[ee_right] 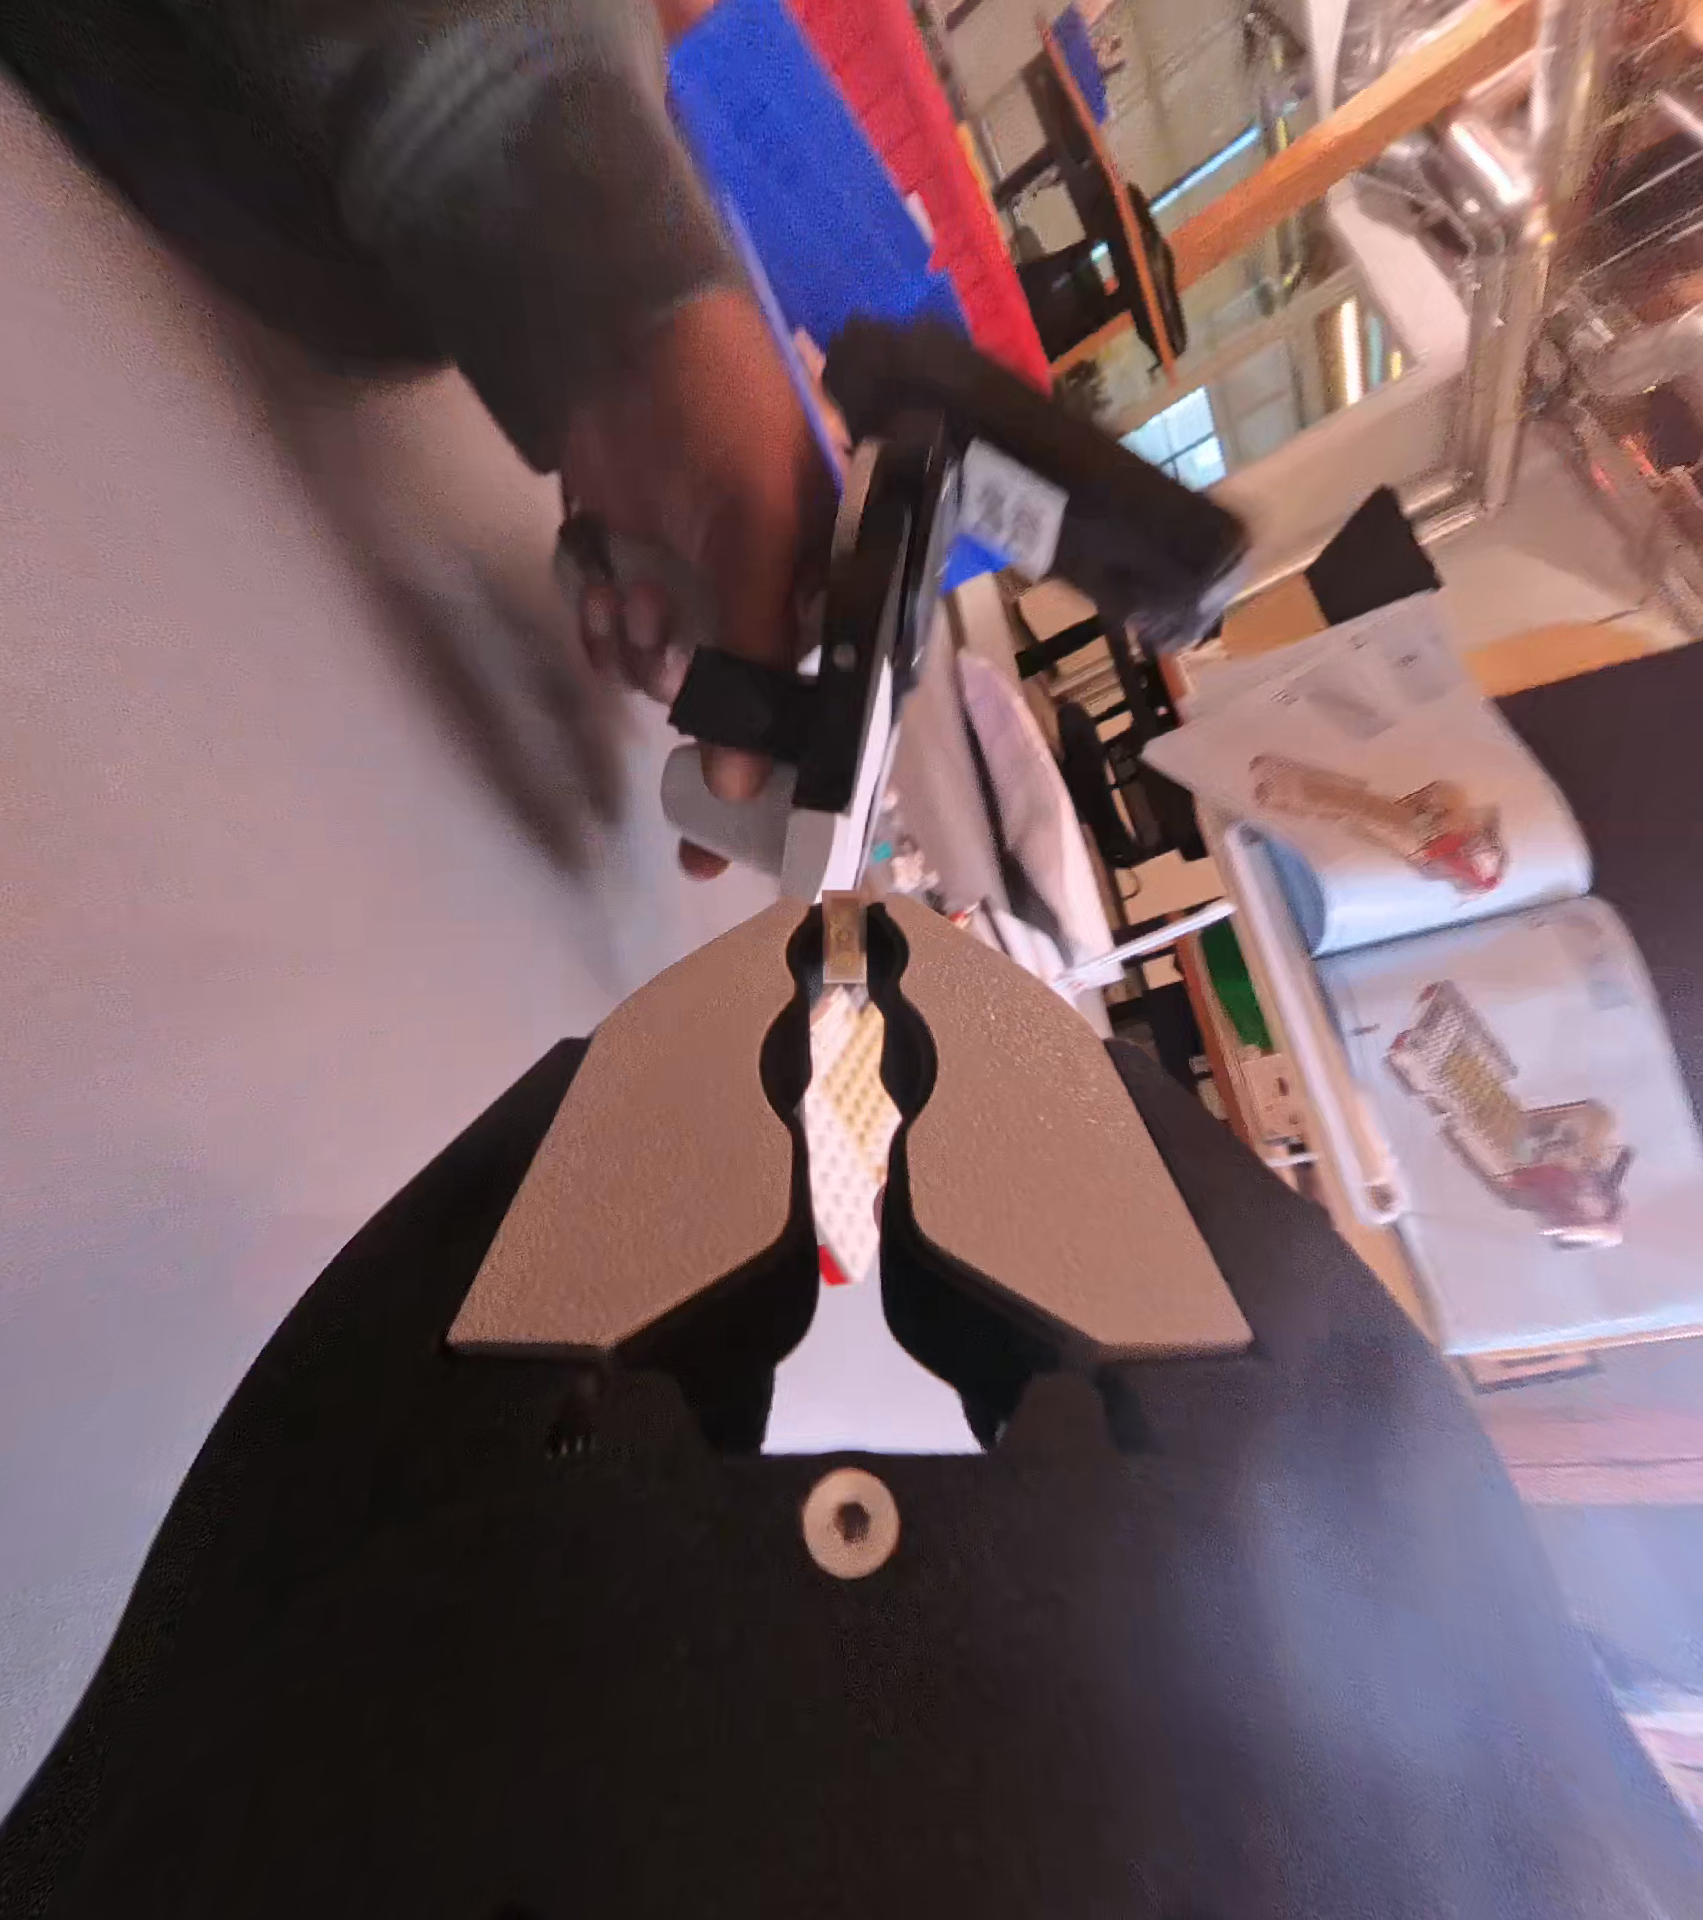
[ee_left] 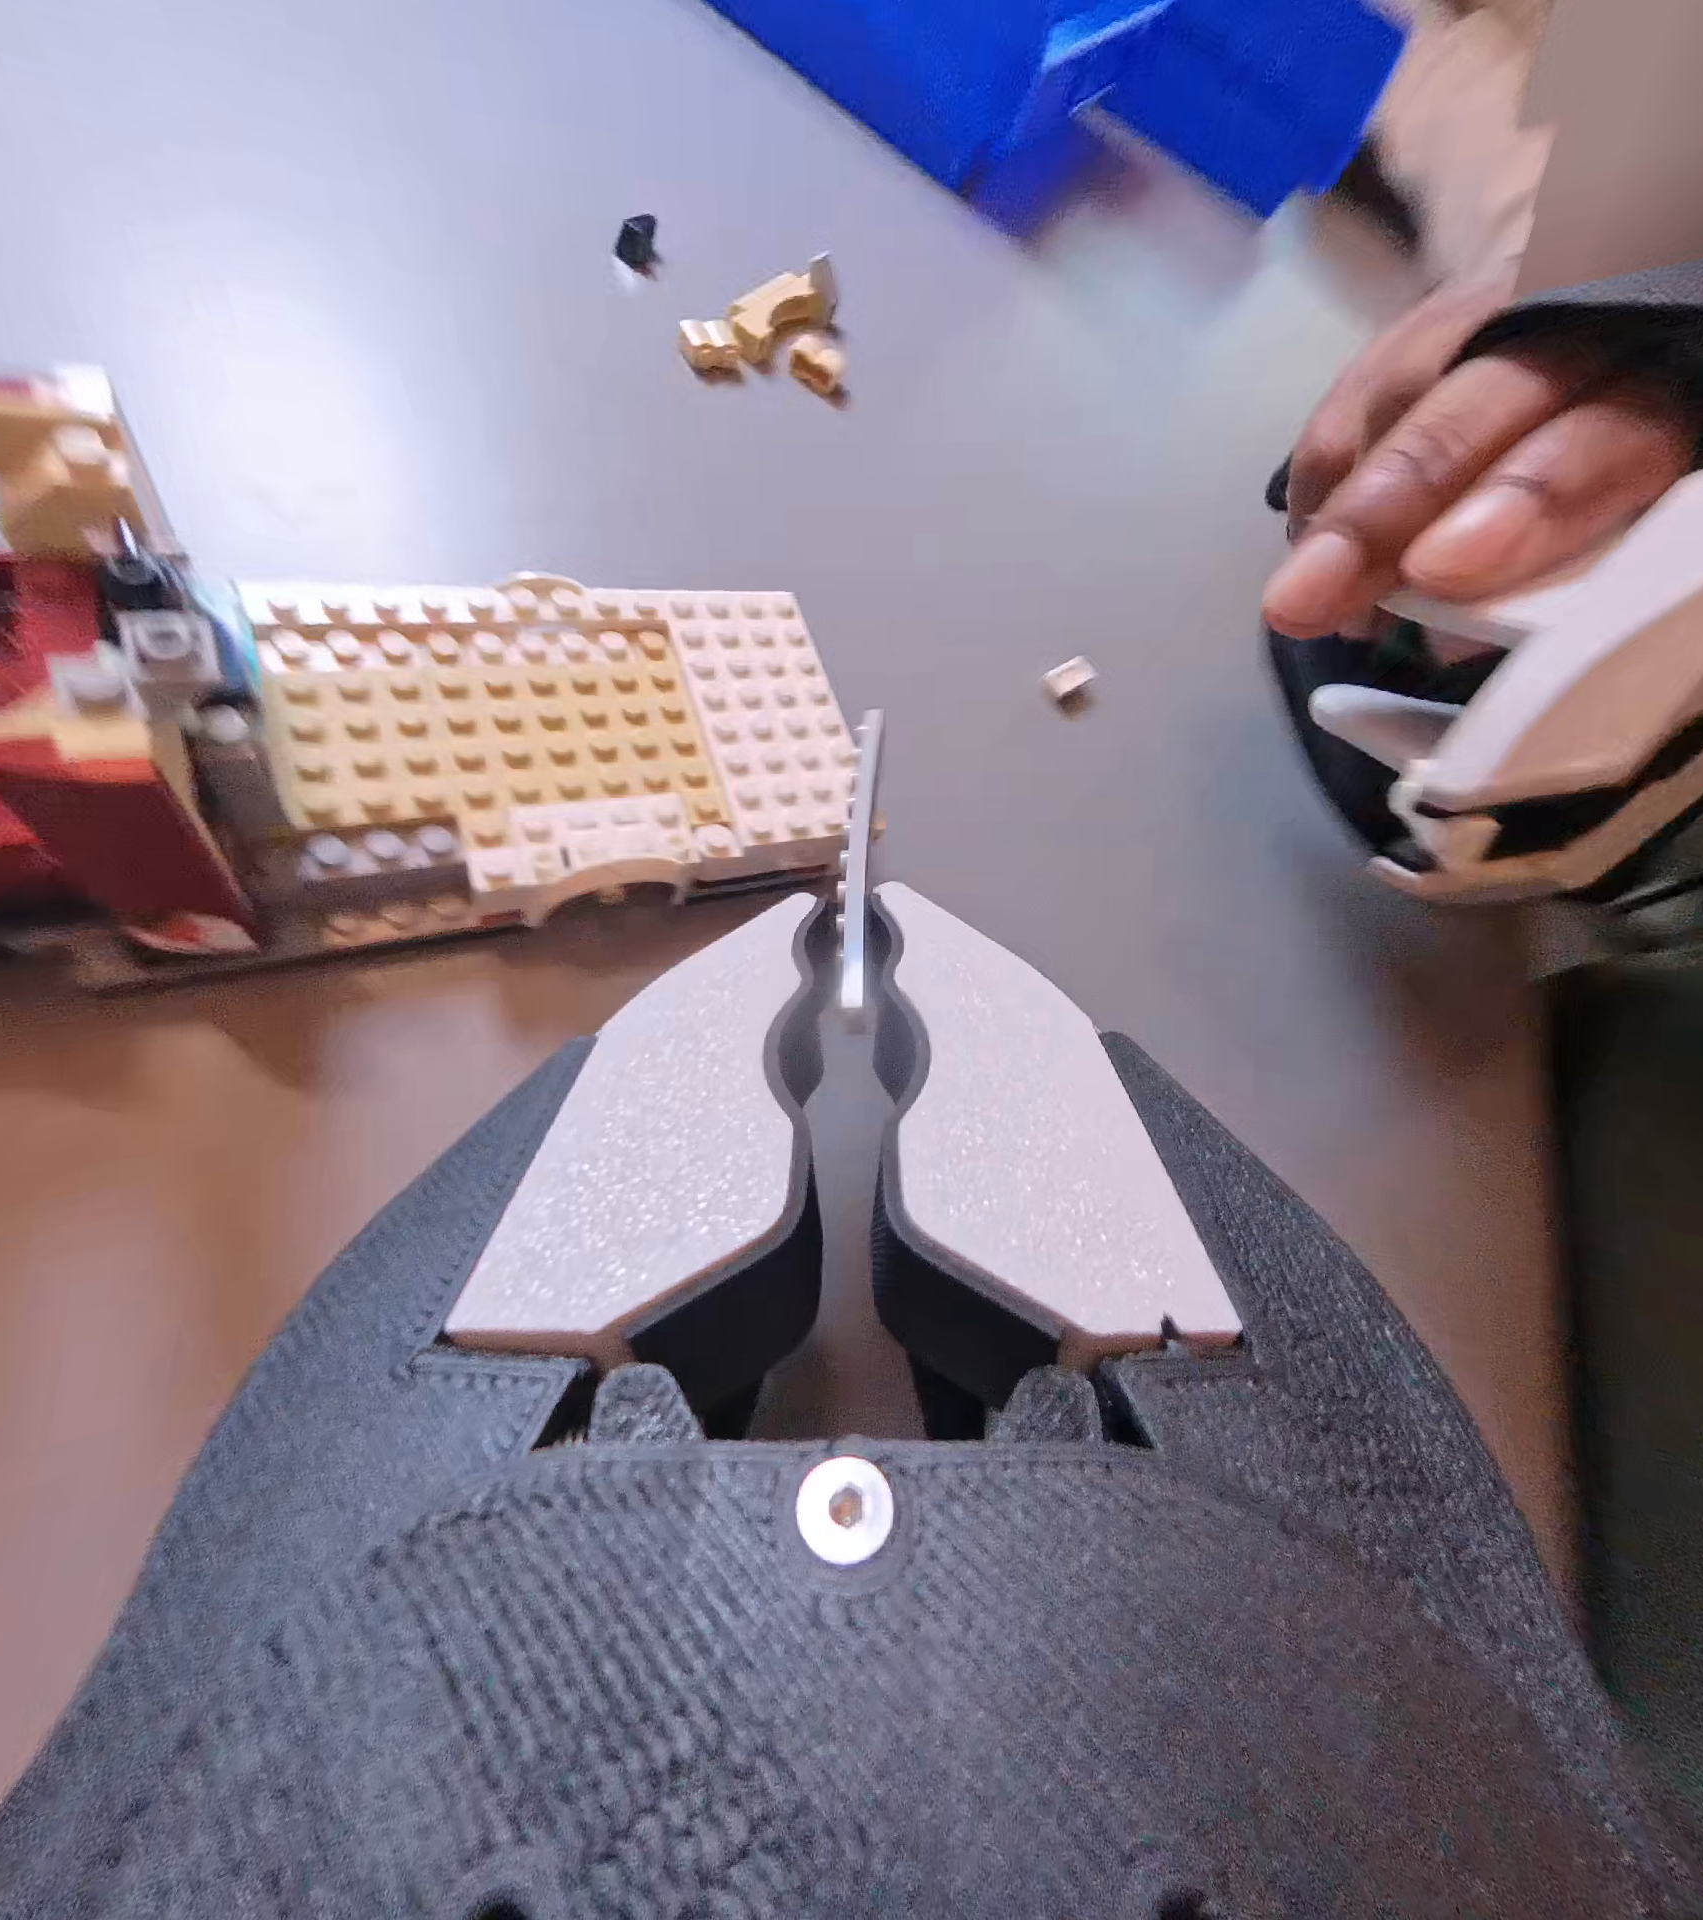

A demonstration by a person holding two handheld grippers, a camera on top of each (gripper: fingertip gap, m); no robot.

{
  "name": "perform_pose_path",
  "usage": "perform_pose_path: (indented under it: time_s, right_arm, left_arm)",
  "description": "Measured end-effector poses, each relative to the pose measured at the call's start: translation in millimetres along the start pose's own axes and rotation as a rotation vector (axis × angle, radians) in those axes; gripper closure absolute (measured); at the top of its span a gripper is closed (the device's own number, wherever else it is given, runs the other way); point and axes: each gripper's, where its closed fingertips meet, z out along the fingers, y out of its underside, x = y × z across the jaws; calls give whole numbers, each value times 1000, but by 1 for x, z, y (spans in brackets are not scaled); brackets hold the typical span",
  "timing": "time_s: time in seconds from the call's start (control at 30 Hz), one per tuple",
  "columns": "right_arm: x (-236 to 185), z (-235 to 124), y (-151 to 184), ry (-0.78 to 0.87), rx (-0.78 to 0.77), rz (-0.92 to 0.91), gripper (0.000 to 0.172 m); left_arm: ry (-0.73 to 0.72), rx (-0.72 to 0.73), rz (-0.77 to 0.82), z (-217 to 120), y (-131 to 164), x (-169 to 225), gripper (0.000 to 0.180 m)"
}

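A: Left to right: brick model [ee_left: 473,748] lies flat on the table [ee_left: 1086,436], studded deck largely built; loose tan pieces [ee_left: 764,322] unattached.

B: Left gripper [ee_left: 852,935]?

A: Clamped on a thin grey plate [ee_left: 862,831], edge-on, long axis pointing away along the fingers, beside the model's right end.

B: Right gripper [ee_right: 842,940]?

A: Pinching a small tan piece [ee_right: 843,940] at its tips.
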Motion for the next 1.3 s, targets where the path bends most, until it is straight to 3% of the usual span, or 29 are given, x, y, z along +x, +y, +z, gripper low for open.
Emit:
perform_pose_path:
  time_s: [0.03,0.1,0.17,0.27,0.37,0.47,0.63,0.7,0.87,1.0,1.13,1.3]
  right_arm:
    - [7,-4,-12,20,19,-6,163]
    - [19,-8,-4,54,-14,37,163]
    - [35,-17,34,54,-106,220,163]
    - [48,-36,94,-30,-328,445,164]
    - [27,-56,150,-189,-581,592,163]
    - [4,-67,181,-296,-686,731,158]
    - [-16,-69,184,-426,-680,884,127]
    - [-10,-71,181,-403,-669,876,125]
    - [-25,-70,132,-518,-567,843,132]
    - [-48,-59,128,-546,-619,780,163]
    - [-31,-72,154,-474,-702,786,164]
    - [2,-103,211,-278,-823,979,162]
  left_arm:
    - [94,48,-127,-8,-7,6,176]
    - [112,101,8,-19,-24,28,175]
    - [149,151,92,-27,-39,51,175]
    - [95,190,143,-41,-41,45,176]
    - [89,240,108,-52,-38,31,176]
    - [55,241,113,-56,-27,19,175]
    - [23,228,117,-53,-21,10,175]
    - [14,227,132,-53,-21,10,175]
    - [-7,224,146,-52,-21,7,175]
    - [-7,215,146,-50,-18,7,175]
    - [-18,210,156,-48,-17,7,175]
    - [-21,202,159,-46,-15,5,175]
